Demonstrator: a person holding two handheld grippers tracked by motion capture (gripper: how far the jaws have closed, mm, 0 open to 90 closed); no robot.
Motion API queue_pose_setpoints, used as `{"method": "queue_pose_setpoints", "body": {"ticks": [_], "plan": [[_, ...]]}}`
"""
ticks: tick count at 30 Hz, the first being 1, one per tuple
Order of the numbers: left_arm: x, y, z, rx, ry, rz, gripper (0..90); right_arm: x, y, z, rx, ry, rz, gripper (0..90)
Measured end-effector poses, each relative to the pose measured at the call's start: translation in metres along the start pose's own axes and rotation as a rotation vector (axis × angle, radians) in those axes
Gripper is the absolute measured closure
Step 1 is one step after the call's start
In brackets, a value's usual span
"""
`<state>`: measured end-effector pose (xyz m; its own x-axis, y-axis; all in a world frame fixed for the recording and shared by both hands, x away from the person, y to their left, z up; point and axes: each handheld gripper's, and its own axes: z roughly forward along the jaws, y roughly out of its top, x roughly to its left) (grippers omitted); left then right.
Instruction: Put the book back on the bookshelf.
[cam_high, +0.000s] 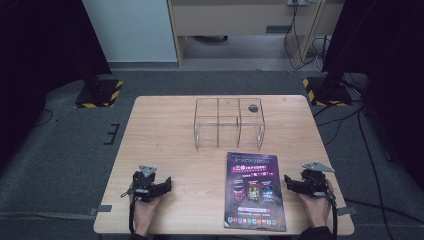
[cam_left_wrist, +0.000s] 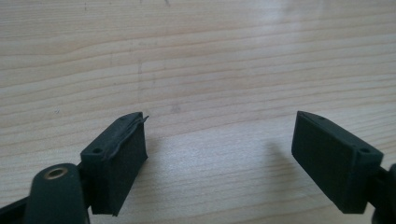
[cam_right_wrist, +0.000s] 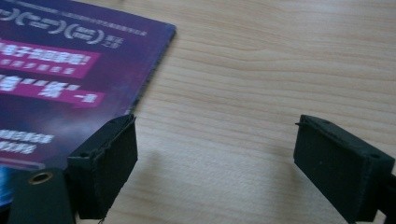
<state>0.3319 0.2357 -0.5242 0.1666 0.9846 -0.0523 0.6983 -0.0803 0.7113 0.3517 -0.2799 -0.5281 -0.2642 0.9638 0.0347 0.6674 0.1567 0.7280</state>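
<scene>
On the table (cam_high: 165, 125), a rack (cam_high: 229, 122) with compartments stands at twelve o'clock from the centre, a small round thing (cam_high: 253, 107) in its right-hand compartment. A magazine (cam_high: 254, 190) lies flat at five o'clock, before the rack. The left gripper (cam_high: 159, 186) sits at eight o'clock, the right gripper (cam_high: 292, 183) at four o'clock, just beside the magazine's right edge.

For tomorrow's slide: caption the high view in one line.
Both grippers, left and right, rest open beside a purple magazine, clear rack behind.
</scene>
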Motion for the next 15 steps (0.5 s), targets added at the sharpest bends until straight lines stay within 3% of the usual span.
{"method": "queue_pose_setpoints", "body": {"ticks": [5,10,15], "plan": [[-0.004,0.001,-0.011,-0.036,-0.030,-0.004,19.2,0.008,-0.001,-0.014,-0.049,0.008,-0.014,14.3],[-0.011,0.001,-0.020,-0.080,-0.061,-0.001,22.9,0.010,0.000,-0.027,-0.123,0.022,0.009,17.8],[-0.018,0.002,-0.025,-0.099,-0.084,0.005,23.9,0.011,0.000,-0.034,-0.140,0.042,0.028,17.6]]}}
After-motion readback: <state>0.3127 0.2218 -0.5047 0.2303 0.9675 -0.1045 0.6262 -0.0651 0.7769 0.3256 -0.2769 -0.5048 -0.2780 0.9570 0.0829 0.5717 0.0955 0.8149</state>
